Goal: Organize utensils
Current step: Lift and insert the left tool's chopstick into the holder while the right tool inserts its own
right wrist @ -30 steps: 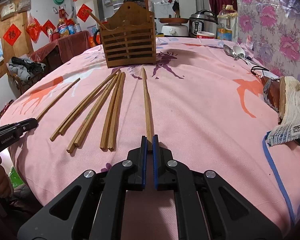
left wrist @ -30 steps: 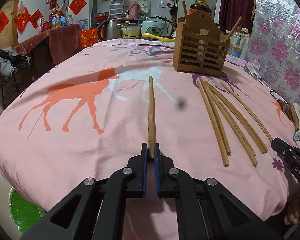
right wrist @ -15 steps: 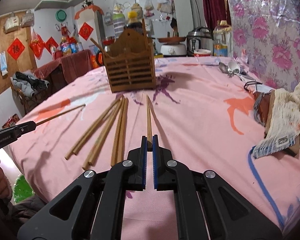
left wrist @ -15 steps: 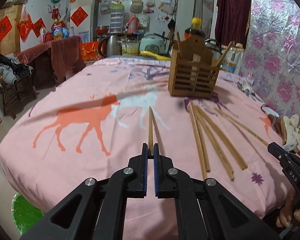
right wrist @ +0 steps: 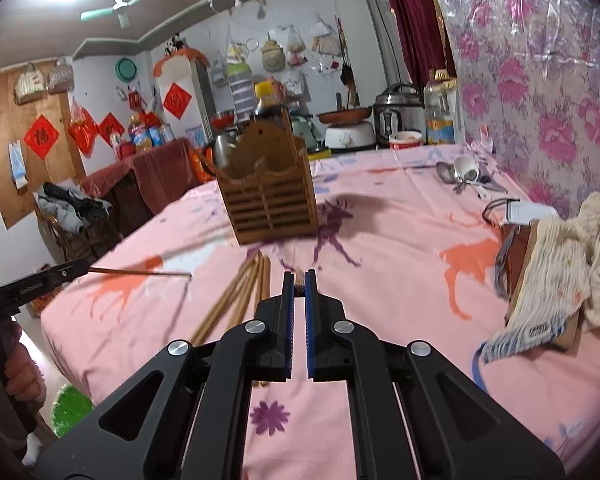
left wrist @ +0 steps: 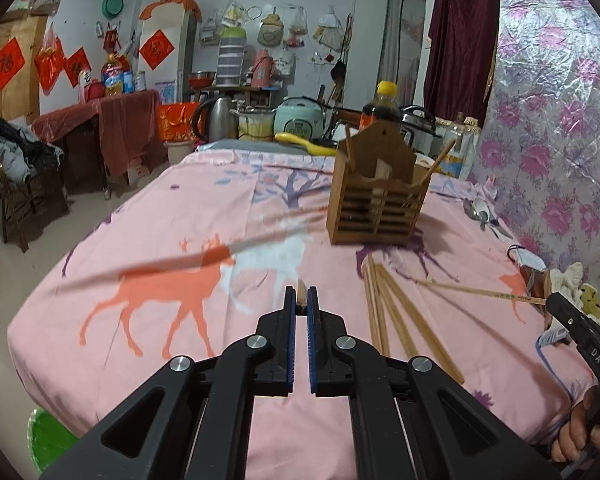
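My left gripper (left wrist: 299, 300) is shut on one wooden chopstick (left wrist: 300, 286), which hangs above the pink tablecloth and points away from me. My right gripper (right wrist: 299, 286) is shut on a second chopstick (right wrist: 299, 278), also off the table. In each view the other gripper's stick shows from the side: the right one's chopstick (left wrist: 480, 291) and the left one's chopstick (right wrist: 140, 272). Several loose chopsticks (left wrist: 388, 312) lie on the cloth between the grippers. The slatted wooden utensil holder (left wrist: 378, 204) stands upright beyond them with two sticks leaning in it.
Metal spoons (right wrist: 456, 174) and a white cup lie at the far right. A cream knitted cloth (right wrist: 560, 264) over a brown box sits by the right table edge. A soy sauce bottle (left wrist: 382, 108) and cookers stand behind the holder. A green basin (left wrist: 56, 436) is on the floor.
Both grippers have risen with their chopsticks, which lay on the cloth a second ago and now hang clear of it. Both views have tilted up toward the holder.
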Demonstrator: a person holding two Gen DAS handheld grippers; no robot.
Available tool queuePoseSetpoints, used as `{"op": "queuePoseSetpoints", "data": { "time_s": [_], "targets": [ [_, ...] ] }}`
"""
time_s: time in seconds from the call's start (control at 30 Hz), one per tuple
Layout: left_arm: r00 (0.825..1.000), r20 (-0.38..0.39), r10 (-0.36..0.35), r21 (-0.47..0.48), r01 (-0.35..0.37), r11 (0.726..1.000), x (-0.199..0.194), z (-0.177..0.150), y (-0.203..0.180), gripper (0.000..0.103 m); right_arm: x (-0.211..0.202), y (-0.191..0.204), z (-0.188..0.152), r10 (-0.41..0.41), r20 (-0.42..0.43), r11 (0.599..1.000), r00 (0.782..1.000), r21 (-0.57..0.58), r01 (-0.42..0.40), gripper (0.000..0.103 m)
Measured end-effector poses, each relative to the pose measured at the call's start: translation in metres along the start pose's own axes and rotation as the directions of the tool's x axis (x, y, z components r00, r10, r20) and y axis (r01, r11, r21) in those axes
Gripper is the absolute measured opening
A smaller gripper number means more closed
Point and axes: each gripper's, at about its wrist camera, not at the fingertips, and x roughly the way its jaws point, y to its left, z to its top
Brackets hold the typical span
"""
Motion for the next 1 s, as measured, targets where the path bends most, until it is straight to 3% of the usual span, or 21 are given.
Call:
{"op": "queuePoseSetpoints", "data": {
  "time_s": [0.23, 0.57, 1.0],
  "targets": [
    [0.999, 0.011, -0.032, 0.032, 0.032, 0.999, 0.002, 0.03, -0.016, 0.006, -0.005, 0.009, 0.027, 0.019, 0.041, 0.999, 0.999, -0.028, -0.018, 0.006],
    [0.996, 0.014, -0.09, 0.049, 0.09, 0.995, 0.021, 0.073, -0.037, 0.006, 0.01, 0.021, 0.057, 0.049, 0.034, 0.997, 0.998, -0.059, -0.047, 0.006],
    [0.99, 0.078, -0.118, 0.074, 0.113, 0.991, 0.05, 0.154, -0.061, 0.006, 0.059, 0.053, 0.122, 0.067, 0.058, 0.983, 0.996, -0.176, -0.056, 0.006]
  ]
}}
